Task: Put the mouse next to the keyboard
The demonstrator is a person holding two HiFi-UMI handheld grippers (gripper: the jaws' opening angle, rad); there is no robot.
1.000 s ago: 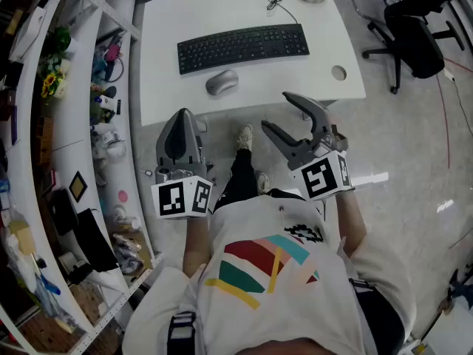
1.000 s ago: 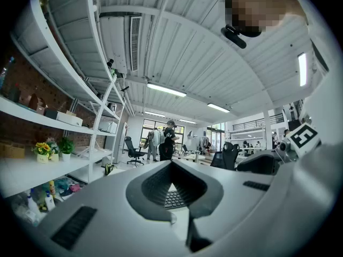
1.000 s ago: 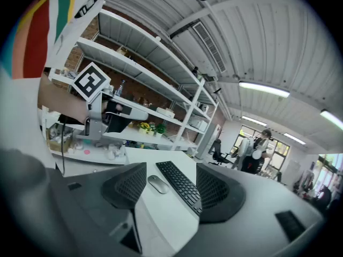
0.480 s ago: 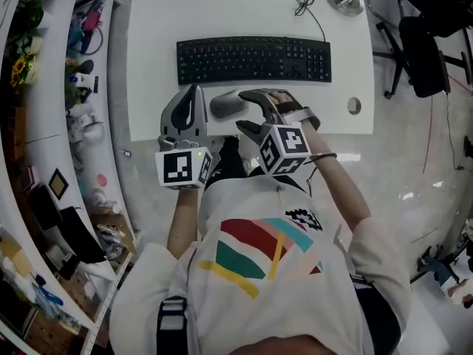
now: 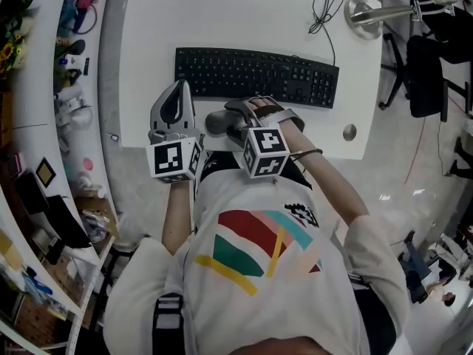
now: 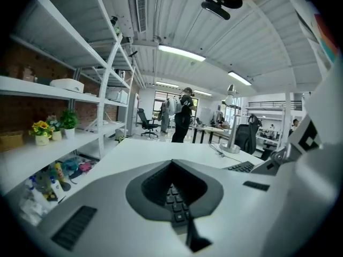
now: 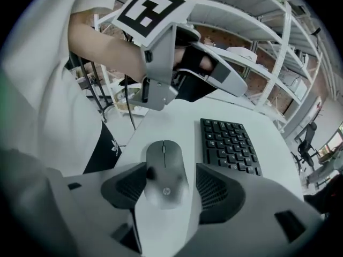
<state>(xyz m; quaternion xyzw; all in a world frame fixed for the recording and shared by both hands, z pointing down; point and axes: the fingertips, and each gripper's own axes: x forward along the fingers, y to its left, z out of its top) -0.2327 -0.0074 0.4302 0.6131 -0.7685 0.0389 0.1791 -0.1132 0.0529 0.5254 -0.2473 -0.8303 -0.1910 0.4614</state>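
White short-sleeved T-shirt [image 5: 336,287] with red, teal, yellow and pink stripes [image 5: 247,254]. Grey left gripper [image 5: 179,86] and right gripper [image 5: 230,118] each carry a black-and-white marker cube [image 5: 174,159].

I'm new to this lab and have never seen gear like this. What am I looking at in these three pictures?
There is no robot here. A person holds a gripper in each hand, and each gripper ends in two jaws and carries a cube with square markers. The picture from above comes from a camera on the person's head. The other two come from cameras riding on the grippers, looking along their jaws. On the white desk lie a black keyboard and a grey mouse, with the mouse on the person's side of the keyboard. The left gripper has its jaws together and holds nothing. The right gripper has its jaws apart, one on each side of the mouse, and they are not closed on it.
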